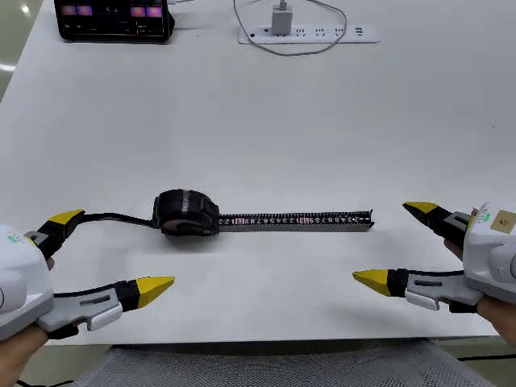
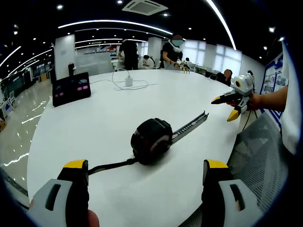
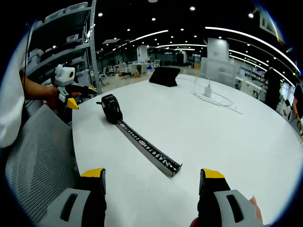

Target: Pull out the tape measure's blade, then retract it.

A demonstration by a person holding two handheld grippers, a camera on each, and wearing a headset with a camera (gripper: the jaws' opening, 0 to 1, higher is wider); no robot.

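The tape measure (image 1: 186, 213) lies on its side on the white table (image 1: 258, 97), with its blade (image 1: 297, 219) drawn out and resting flat on the surface. The case is located just ahead of the left gripper (image 1: 121, 248), and a black wrist strap (image 1: 113, 216) runs from the case to a point close to that gripper's far jaw; whether contact is made there cannot be told. The hooked blade end (image 1: 369, 218) is positioned ahead of the right gripper (image 1: 387, 242), near its jaws but apart from them. Both grippers are held with jaws spread wide and nothing is clamped between them. One tool is stationed at each end of the tape measure, presumably so that the case can be steadied by the left gripper while the blade end is controlled by the right. As the blade remains extended unaided, an engaged lock is presumed. Extension is judged complete and retraction is judged the outstanding step, for which the release on the case must be reached.
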